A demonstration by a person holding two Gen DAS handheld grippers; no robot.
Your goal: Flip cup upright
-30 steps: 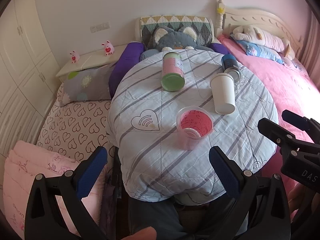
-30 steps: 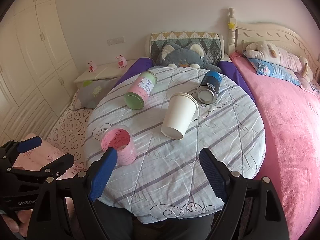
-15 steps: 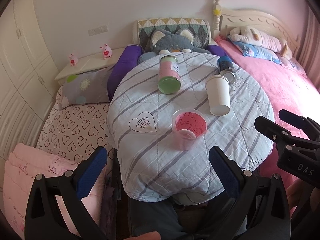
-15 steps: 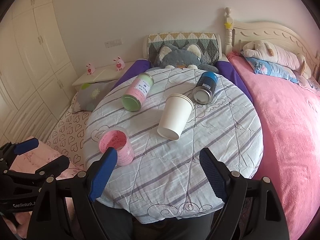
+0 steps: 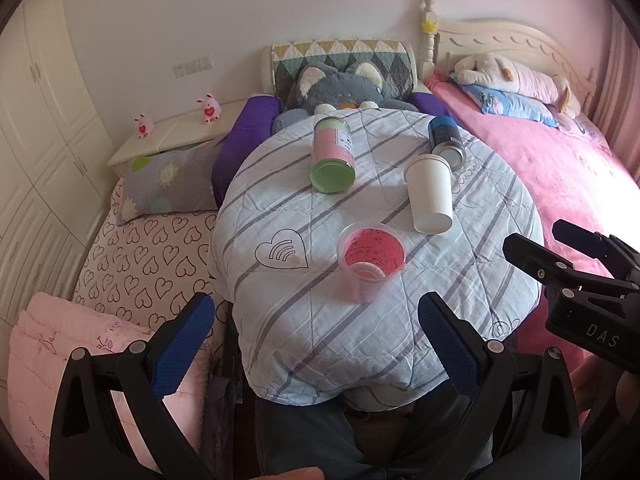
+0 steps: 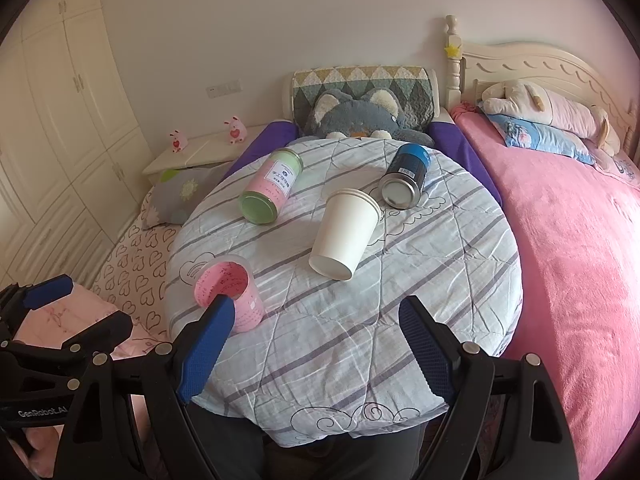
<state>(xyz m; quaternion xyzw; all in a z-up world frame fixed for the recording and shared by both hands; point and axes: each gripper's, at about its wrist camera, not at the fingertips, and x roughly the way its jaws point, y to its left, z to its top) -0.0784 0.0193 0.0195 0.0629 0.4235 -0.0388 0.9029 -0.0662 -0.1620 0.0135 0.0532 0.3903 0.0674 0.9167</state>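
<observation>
A white paper cup (image 5: 430, 196) lies on its side on the round striped table (image 5: 320, 320), base toward me; it also shows in the right wrist view (image 6: 346, 234). A clear plastic cup with pink lining (image 5: 370, 258) stands upright near the front; in the right wrist view (image 6: 230, 294) it is at the table's left edge. My left gripper (image 5: 316, 344) is open and empty, short of the table's front edge. My right gripper (image 6: 316, 354) is open and empty, also at the front edge; it shows in the left wrist view (image 5: 568, 268) at the right.
A pink jar with green lid (image 5: 332, 154) and a blue can (image 5: 446, 140) lie on their sides at the table's back. A grey plush cat (image 5: 344, 88) sits behind the table. A pink bed (image 6: 580, 260) is at the right, a heart-patterned mattress (image 5: 140, 264) at the left.
Both grippers have drawn back and up a little from the table, so the cups sit smaller and farther in view. Nothing on the table has moved.
</observation>
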